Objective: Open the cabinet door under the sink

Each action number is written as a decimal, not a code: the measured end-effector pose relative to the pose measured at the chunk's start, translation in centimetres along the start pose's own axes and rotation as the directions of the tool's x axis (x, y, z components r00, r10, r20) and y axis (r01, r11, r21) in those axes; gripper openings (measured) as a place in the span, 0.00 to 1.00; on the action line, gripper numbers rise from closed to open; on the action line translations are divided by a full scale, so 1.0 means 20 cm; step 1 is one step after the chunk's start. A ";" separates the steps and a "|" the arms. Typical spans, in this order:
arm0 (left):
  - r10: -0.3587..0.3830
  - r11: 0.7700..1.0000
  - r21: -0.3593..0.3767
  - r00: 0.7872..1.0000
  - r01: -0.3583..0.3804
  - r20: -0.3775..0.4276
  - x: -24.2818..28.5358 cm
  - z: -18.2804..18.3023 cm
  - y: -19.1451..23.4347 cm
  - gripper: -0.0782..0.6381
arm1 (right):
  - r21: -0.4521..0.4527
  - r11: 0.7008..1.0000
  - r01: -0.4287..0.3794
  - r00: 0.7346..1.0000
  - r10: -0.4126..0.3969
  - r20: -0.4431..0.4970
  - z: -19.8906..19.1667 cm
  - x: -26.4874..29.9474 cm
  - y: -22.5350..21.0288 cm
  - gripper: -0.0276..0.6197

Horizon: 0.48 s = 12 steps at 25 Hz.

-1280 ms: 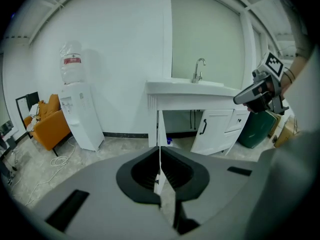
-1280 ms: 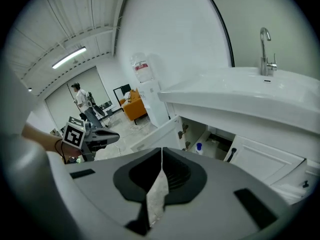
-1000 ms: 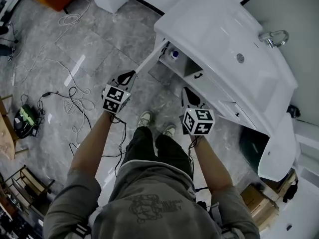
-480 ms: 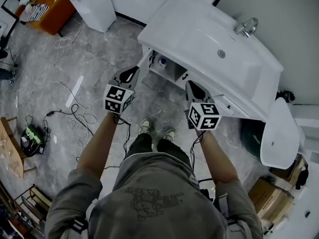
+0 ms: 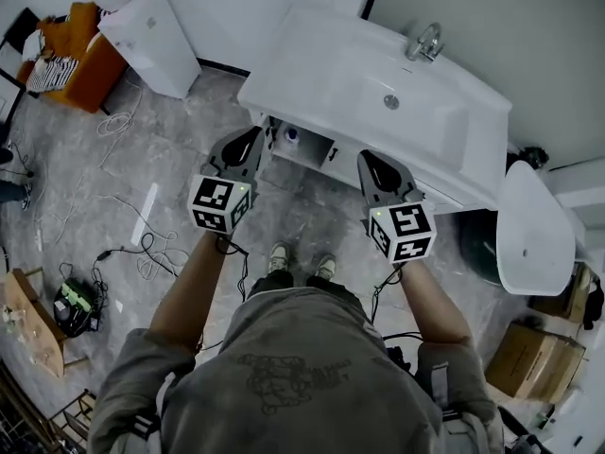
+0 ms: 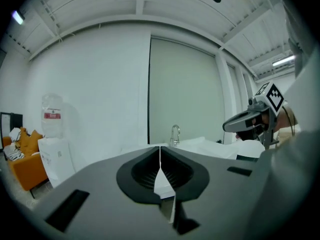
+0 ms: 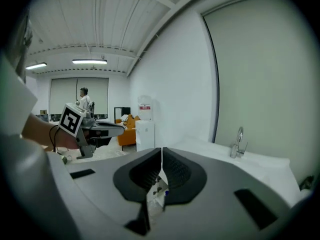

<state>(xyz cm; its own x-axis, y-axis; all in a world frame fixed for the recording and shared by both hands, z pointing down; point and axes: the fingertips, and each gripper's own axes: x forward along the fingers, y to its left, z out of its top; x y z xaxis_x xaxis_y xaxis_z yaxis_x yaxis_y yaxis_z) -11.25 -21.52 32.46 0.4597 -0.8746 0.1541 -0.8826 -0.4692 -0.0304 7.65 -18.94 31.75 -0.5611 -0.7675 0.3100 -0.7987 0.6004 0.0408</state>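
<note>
The white sink [image 5: 378, 88] with its chrome faucet [image 5: 427, 41] stands on a vanity against the wall. The cabinet [image 5: 312, 147] under it stands open, with a small blue-capped bottle [image 5: 291, 135] inside. I can make out little of its door, which is behind my left gripper [image 5: 251, 141]. That gripper is shut and empty, held in the air in front of the cabinet's left end. My right gripper [image 5: 370, 161] is also shut and empty, in front of the vanity's middle. The left gripper [image 6: 160, 148] looks level over the sink at the faucet [image 6: 174, 134]; the right gripper [image 7: 161, 149] does the same.
A white floor unit [image 5: 156, 31] and an orange seat [image 5: 71, 50] stand at the back left. Cables [image 5: 142, 244] trail over the grey floor on the left. A white rounded fixture [image 5: 534, 230] and a cardboard box [image 5: 534, 357] are at the right. The person's feet [image 5: 301, 261] are just before the vanity.
Both grippers have risen from down by the open cabinet to about the level of the sink top and now point more level. Both stayed shut.
</note>
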 end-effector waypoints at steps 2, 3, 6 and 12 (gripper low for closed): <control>-0.026 0.999 0.044 1.000 0.026 0.011 0.00 0.08 -0.05 0.14 | -0.019 1.000 0.010 0.999 -0.009 0.040 0.09 -0.07 0.01 0.09; -0.041 0.997 0.064 0.999 0.039 0.019 0.00 0.12 -0.08 0.14 | -0.023 1.000 0.014 0.998 -0.012 0.060 0.14 -0.11 0.01 0.09; -0.078 0.990 0.122 0.995 0.071 0.056 -0.01 0.26 -0.16 0.14 | -0.029 0.999 0.020 0.993 -0.016 0.117 0.25 -0.22 0.04 0.09; -0.080 0.972 0.230 0.986 0.045 0.147 -0.13 0.51 -0.28 0.14 | -0.046 0.998 0.039 0.977 -0.028 0.209 0.44 -0.45 0.08 0.09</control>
<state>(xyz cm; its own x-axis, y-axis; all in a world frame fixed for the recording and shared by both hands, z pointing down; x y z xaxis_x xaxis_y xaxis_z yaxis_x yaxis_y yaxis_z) -6.55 -17.84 22.06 0.5384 -0.8427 0.0093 -0.8147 -0.5233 -0.2499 9.58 -13.03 20.56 -0.5714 -0.8141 0.1032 -0.8089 0.5800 0.0960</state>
